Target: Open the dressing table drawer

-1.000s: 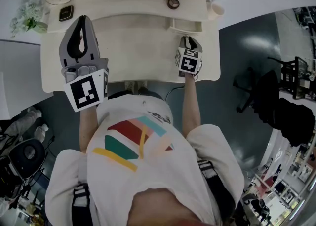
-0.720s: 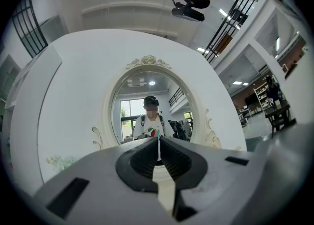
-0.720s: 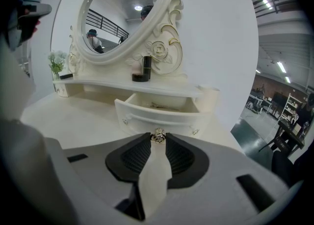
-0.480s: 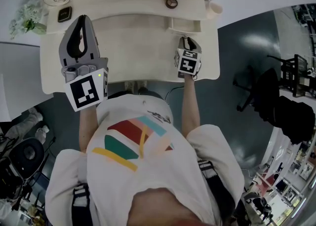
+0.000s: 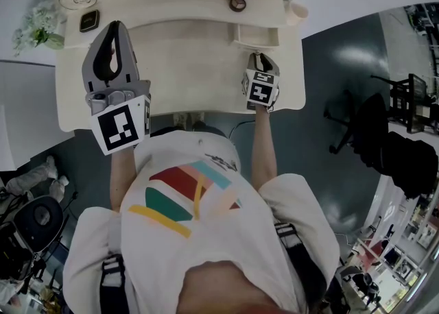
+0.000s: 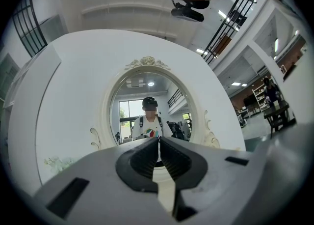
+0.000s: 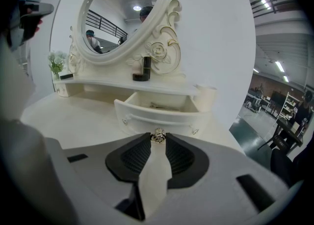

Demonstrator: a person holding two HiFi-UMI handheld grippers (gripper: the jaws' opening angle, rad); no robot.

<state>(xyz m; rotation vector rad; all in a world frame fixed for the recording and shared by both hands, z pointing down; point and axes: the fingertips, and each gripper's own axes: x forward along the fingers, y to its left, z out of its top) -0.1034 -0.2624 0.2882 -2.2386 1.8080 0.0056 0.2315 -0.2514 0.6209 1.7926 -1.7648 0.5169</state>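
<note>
The cream dressing table (image 5: 185, 66) has a small drawer (image 5: 257, 33) at its right, below the raised shelf. In the right gripper view this drawer (image 7: 157, 111) stands pulled out, with something flat lying inside. Its metal knob (image 7: 158, 135) sits between the tips of my right gripper (image 7: 158, 139), which is shut on it. In the head view the right gripper (image 5: 259, 54) points at the drawer front. My left gripper (image 5: 116, 26) hangs over the table's left side. Its jaws meet at the tips, holding nothing, and it faces the oval mirror (image 6: 147, 108).
A dark bottle (image 7: 143, 69) and a small cup (image 7: 206, 94) stand on the shelf, with a flower sprig (image 5: 38, 28) and a dark box (image 5: 91, 19) at the left. A black office chair (image 5: 363, 127) stands on the floor at the right. The person's torso is close to the table's front edge.
</note>
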